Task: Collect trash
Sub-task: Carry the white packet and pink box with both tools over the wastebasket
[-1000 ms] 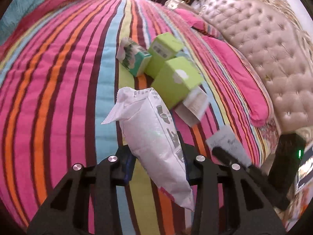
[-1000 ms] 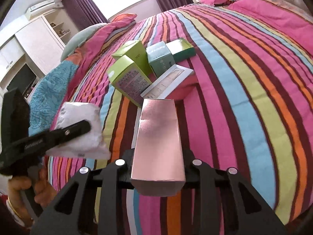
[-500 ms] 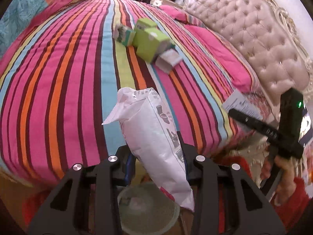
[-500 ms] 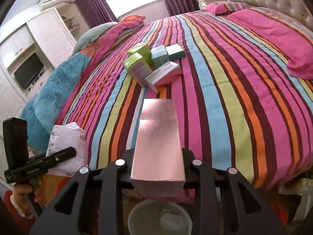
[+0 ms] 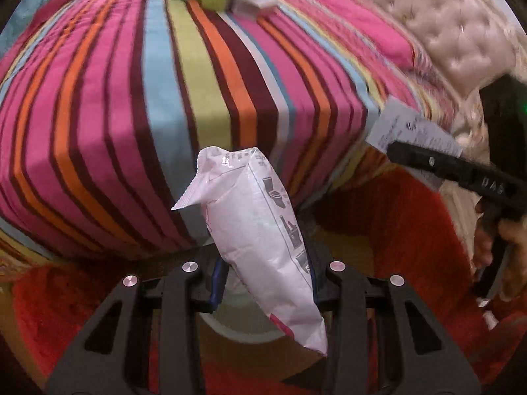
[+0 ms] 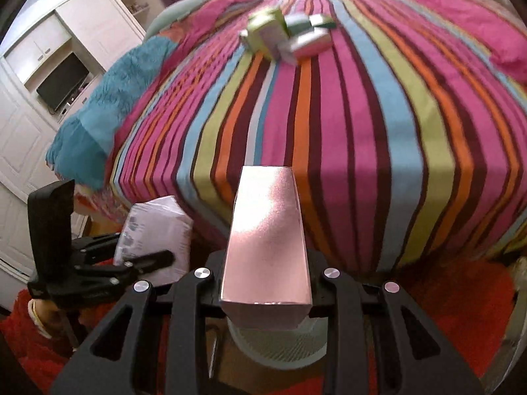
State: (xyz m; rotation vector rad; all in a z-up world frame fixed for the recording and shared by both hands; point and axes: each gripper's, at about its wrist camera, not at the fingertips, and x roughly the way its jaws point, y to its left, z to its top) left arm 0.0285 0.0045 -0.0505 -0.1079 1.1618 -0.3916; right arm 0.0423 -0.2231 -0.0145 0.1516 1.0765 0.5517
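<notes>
- Left gripper [image 5: 263,283]: your jaws are clamped on a white plastic pouch with dark printed pictograms [image 5: 260,230]. The pouch stands up between the fingers, top corner flopped toward the left of the view, bottom end hanging below the jaws.
- Right gripper [image 6: 265,296]: your jaws are drawn in tight on a shiny pink-copper rectangular carton [image 6: 266,240], gripped near its lower end, long axis pointing away from the camera.
- Both held items sit off the bed, past the near edge of the striped multicolour bedspread [image 5: 131,115], above the red fuzzy rug [image 6: 461,312].
- Pale round ribbed bin [image 6: 276,342] shows directly under the carton in the right wrist view. In the left wrist view a pale round rim [image 5: 237,326] shows under the pouch, mostly hidden by it.
- Remaining trash: cluster of lime-green and teal small cartons [image 6: 286,36] lies on the bedspread near its far edge, well apart from both grippers. Blurred; you cannot count the boxes reliably.
- Cross-check: the left wrist view shows your right gripper at its right edge, gripping a carton face with printed text. The right wrist view shows your left gripper at lower left with the white pouch between its fingers.
- Surroundings: beige tufted headboard [image 5: 444,33], pink pillow [image 6: 477,26], teal fluffy throw [image 6: 108,105] over the bed's left corner, white cabinet with a dark screen [image 6: 62,82].
</notes>
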